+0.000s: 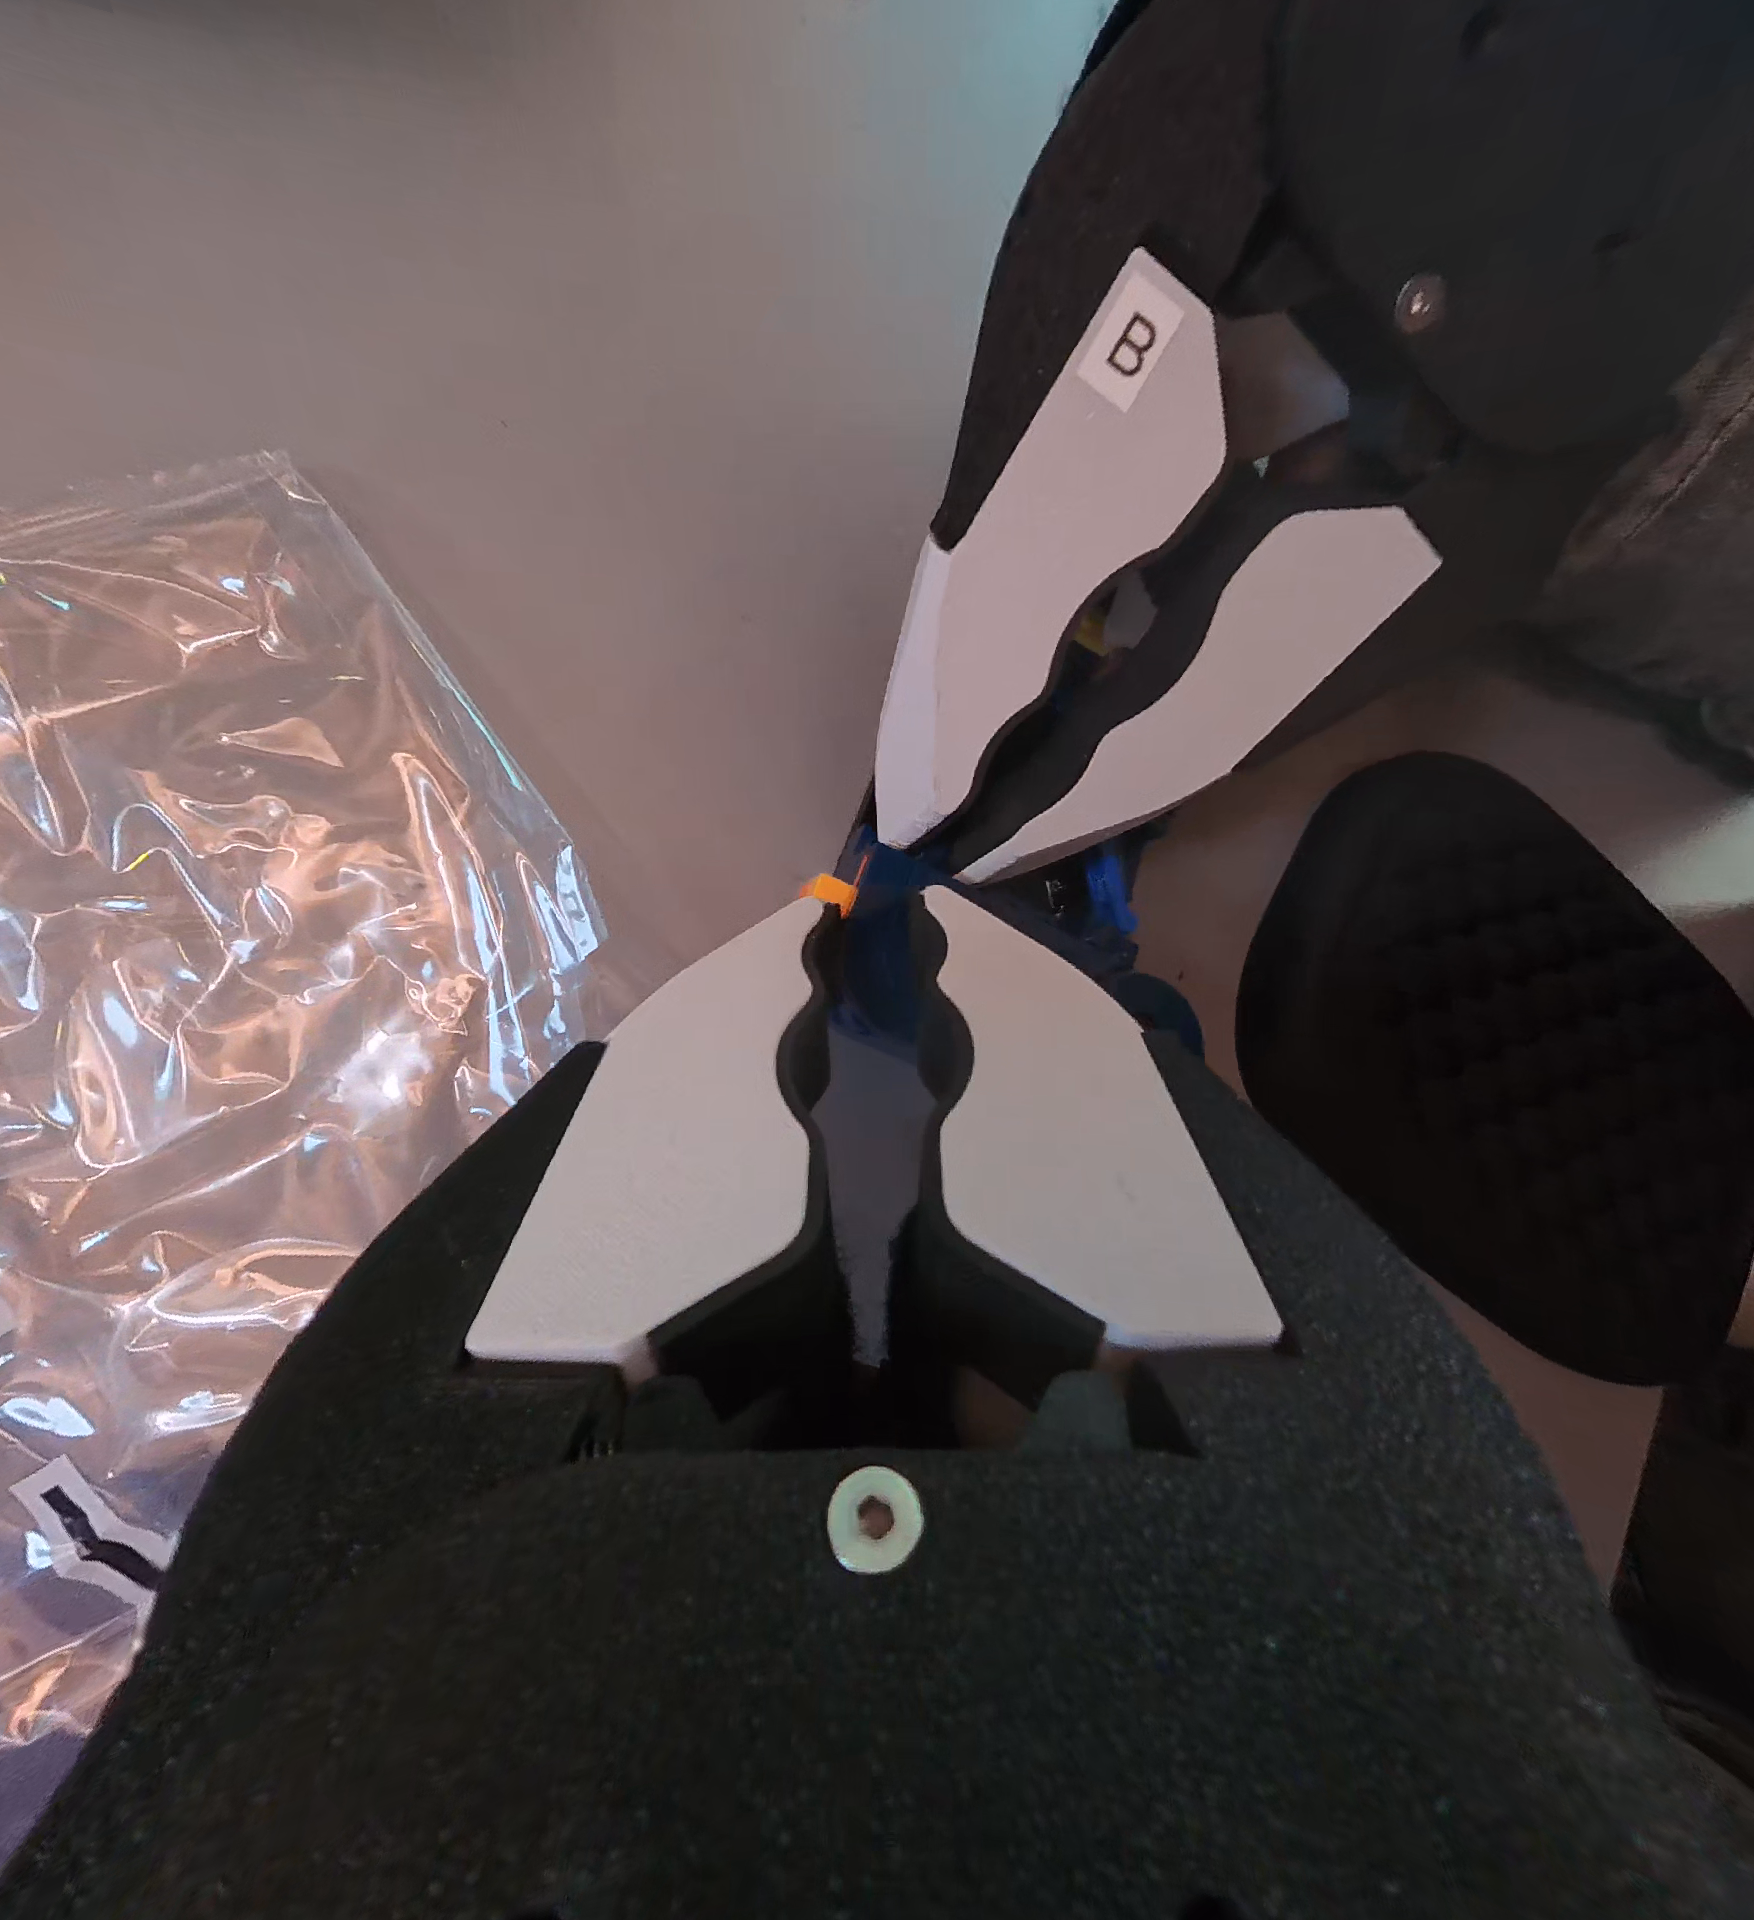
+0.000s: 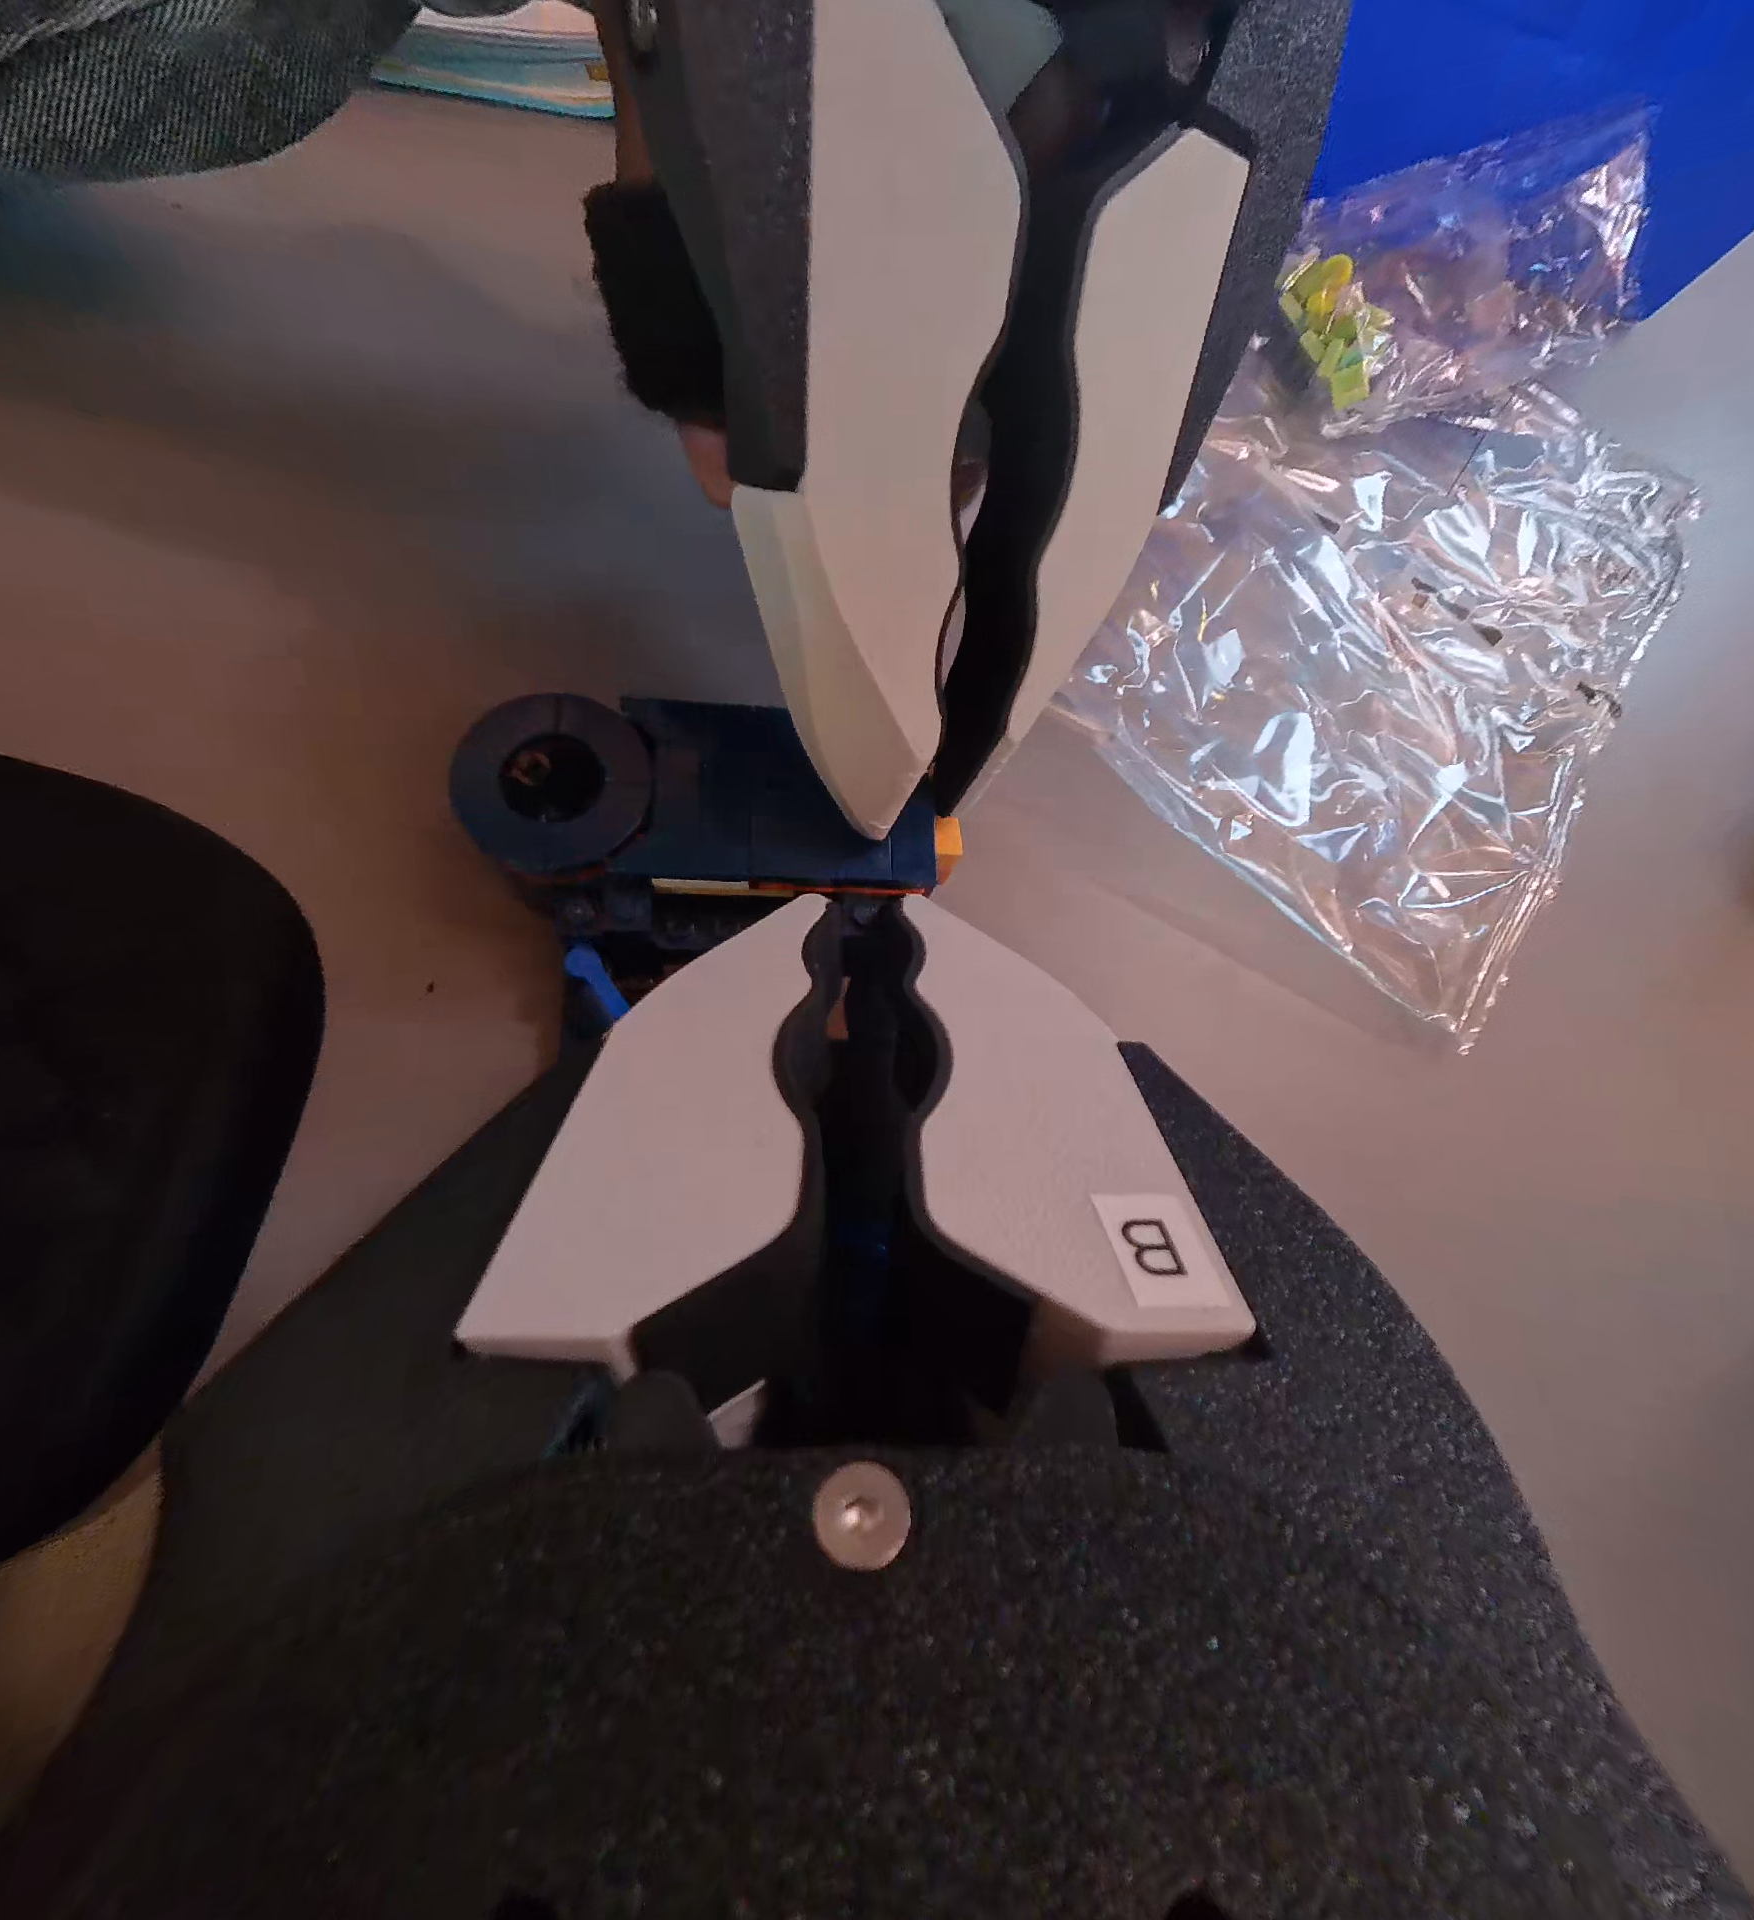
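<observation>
Grey tabletop [image 2: 229,520] carried a dark blue brick model [image 2: 738,821] with one black wheel [image 2: 551,784] fitted and an orange stud [image 2: 948,834] at its end — left gripper [image 1: 878,914] and right gripper [image 2: 857,914] both pinched narrow on it, crinkled bags [image 2: 1372,644] beside.

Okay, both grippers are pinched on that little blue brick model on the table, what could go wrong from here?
1. The left gripper and right gripper both clamp the same end of the blue brick model, so pulling apart may split it.
2. The small orange piece sits at the corner right by the tips and might pop off.
3. The black wheel end hangs ungripped and may sag or twist.
</observation>
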Demonstrator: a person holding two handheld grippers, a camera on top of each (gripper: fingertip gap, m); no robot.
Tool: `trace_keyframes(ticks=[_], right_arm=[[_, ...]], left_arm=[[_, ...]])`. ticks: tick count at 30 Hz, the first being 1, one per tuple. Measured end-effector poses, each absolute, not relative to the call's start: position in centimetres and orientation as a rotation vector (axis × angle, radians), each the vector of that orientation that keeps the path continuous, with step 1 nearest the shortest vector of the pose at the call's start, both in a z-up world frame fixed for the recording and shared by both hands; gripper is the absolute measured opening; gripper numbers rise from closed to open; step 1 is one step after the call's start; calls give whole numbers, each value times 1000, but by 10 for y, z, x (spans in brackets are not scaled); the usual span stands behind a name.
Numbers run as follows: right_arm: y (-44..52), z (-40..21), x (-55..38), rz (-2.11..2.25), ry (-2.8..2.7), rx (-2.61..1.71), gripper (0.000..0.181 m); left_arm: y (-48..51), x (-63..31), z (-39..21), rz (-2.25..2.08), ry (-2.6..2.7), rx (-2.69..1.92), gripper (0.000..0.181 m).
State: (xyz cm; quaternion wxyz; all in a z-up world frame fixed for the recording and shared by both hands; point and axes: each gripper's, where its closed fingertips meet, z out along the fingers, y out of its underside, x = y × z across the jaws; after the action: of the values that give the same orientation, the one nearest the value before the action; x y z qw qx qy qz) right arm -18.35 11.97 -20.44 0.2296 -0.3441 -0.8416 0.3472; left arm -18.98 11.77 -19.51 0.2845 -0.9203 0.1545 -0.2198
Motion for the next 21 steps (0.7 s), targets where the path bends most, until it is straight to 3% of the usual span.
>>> trace_keyframes(ticks=[3,6,8,13,21], right_arm=[[129,-191,-180,1000,-2285,-1014,12],[161,-142,-165,1125,-2073,-1039,38],[185,-122,-146,1163,-1995,-1097,46],[208,-101,-113,1256,-1903,-1060,41],[190,-140,-114,1090,-2179,-1131,32]], left_arm=[[119,-185,-195,-583,506,-2439,13],[118,-187,-194,-552,587,-2403,15],[125,-189,-184,-566,537,-2342,14],[141,-195,-141,-626,404,-2071,17],[147,-189,-159,-570,477,-2108,28]])
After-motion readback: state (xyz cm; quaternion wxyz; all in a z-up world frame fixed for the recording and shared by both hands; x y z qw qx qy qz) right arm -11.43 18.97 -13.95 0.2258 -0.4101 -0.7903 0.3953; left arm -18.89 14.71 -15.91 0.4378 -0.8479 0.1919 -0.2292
